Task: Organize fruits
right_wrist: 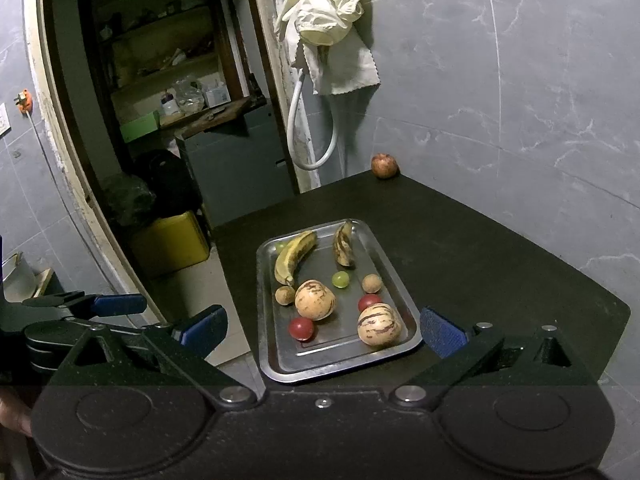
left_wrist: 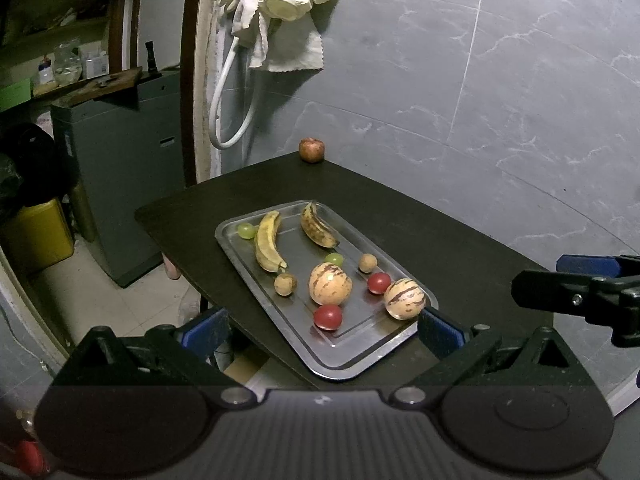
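- A steel tray sits on a dark table, near the edge closest to both grippers, with one end poking a little past that edge.
- On the tray lie two bananas: a yellow one at the far left and a browner, spotted one to its right, apart from each other.
- Two striped, pale round fruits: one mid-tray, the other by the near right rim.
- Two red tomatoes: one just in front of the middle striped fruit, one between the two striped fruits.
- Two green grapes: one tucked beside the yellow banana at the far corner, one just behind the middle striped fruit.
- Two small brown round fruits: one by the yellow banana's near tip, one on the right side.
- A reddish apple stands alone at the far corner of the table, against the grey marbled wall, well apart from the tray.
- The left gripper hangs in front of the tray's near end, jaws spread wide, holding nothing.
- The right gripper is likewise spread and empty, hovering over the tray's near end.
- Pale cloths hang on the wall above a white hose; a yellow bin sits on the floor to the left.
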A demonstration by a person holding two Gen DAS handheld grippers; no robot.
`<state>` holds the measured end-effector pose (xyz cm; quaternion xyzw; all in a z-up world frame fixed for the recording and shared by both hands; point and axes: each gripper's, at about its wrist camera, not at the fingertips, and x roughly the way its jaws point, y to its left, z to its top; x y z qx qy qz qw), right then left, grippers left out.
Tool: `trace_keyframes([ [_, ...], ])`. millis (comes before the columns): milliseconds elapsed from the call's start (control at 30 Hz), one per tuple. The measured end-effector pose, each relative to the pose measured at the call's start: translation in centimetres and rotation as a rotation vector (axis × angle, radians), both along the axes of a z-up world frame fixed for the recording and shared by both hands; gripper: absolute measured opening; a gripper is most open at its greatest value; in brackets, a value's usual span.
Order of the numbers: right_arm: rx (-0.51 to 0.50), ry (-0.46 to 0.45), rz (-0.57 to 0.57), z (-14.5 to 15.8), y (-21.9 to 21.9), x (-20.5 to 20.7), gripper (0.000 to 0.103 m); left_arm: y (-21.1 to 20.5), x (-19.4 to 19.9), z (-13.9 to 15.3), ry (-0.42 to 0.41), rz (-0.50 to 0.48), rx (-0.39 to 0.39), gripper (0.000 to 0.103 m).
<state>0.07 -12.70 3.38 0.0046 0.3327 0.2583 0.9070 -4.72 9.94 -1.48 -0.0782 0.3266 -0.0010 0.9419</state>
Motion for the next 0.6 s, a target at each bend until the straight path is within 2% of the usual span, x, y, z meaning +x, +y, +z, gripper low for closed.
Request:
trace_keyframes([
  [600, -0.001, 0.002, 0.001, -0.01, -0.1, 0.03, 0.102, 0.05, -0.1, 0.03, -0.005, -0.003, -0.005, 0.103],
])
